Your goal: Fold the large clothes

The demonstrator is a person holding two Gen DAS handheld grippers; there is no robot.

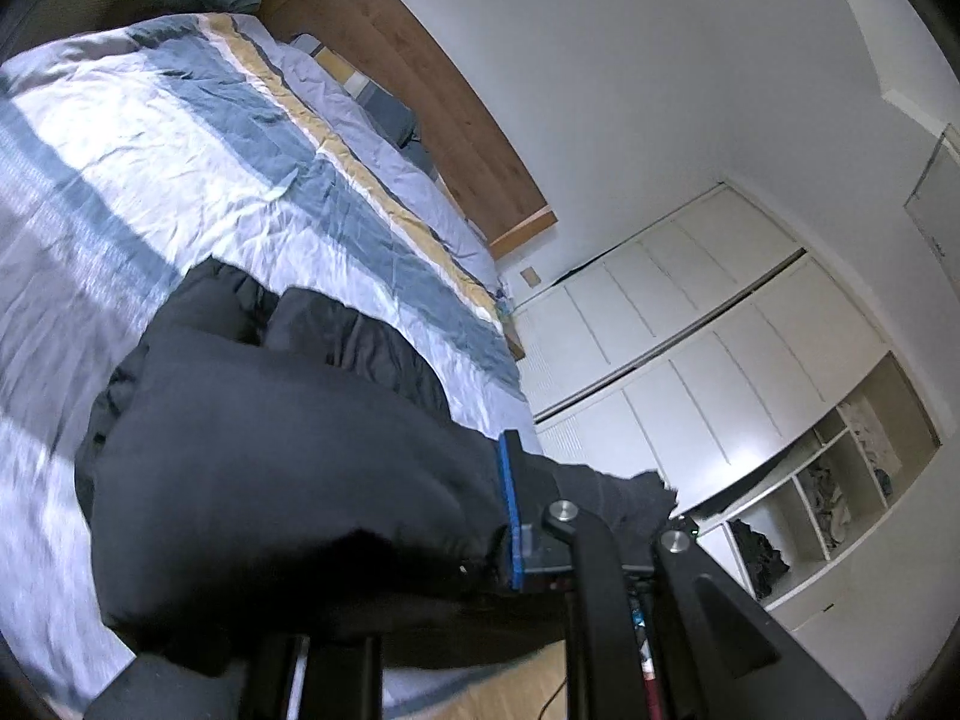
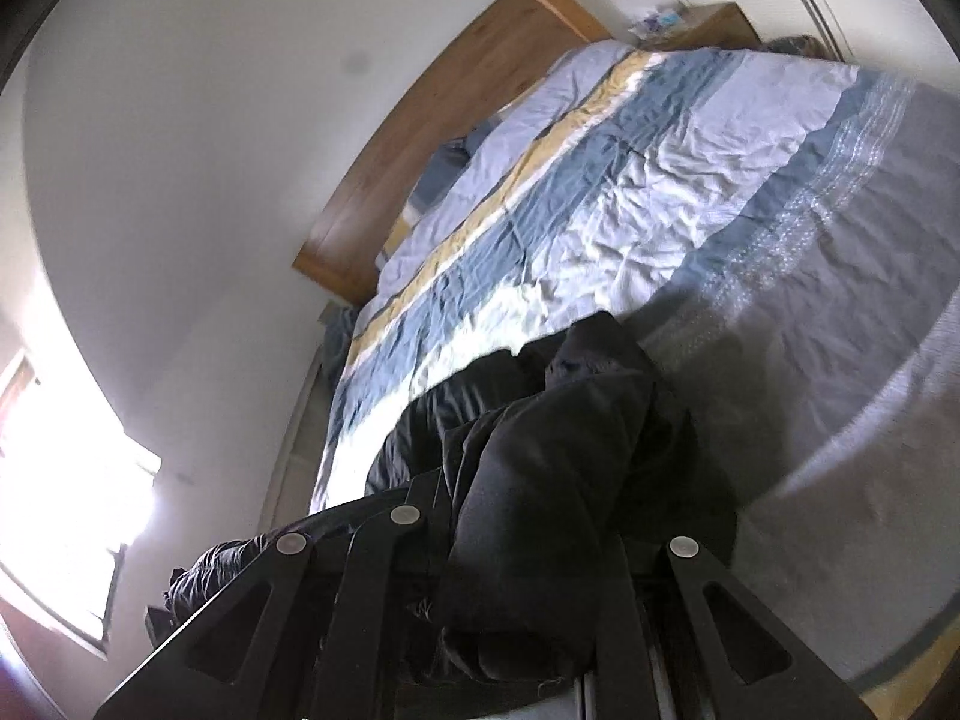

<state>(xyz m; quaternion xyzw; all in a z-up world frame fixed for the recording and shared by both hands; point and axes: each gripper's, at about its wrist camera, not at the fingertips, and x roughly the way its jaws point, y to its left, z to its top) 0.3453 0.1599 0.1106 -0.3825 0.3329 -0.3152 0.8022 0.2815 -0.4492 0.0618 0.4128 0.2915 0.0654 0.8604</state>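
A large black garment (image 1: pixel 288 456) hangs bunched from my left gripper (image 1: pixel 531 516), which is shut on it; a blue finger pad (image 1: pixel 510 516) presses into the cloth, and a short end pokes out to the right of the pad. The rest of it trails down onto the striped duvet (image 1: pixel 198 138). In the right wrist view the same black garment (image 2: pixel 558 468) drapes over my right gripper (image 2: pixel 540 546), hiding the fingertips; that gripper is shut on the fabric. Both grippers hold the cloth lifted above the near edge of the bed.
The bed's duvet (image 2: pixel 660 192) has blue, white and yellow stripes, with a wooden headboard (image 1: pixel 432 90) behind it. White wardrobe doors (image 1: pixel 690 348) and open shelves (image 1: pixel 840 480) holding clothes stand on one side. A bright window (image 2: pixel 66 510) is on the other side.
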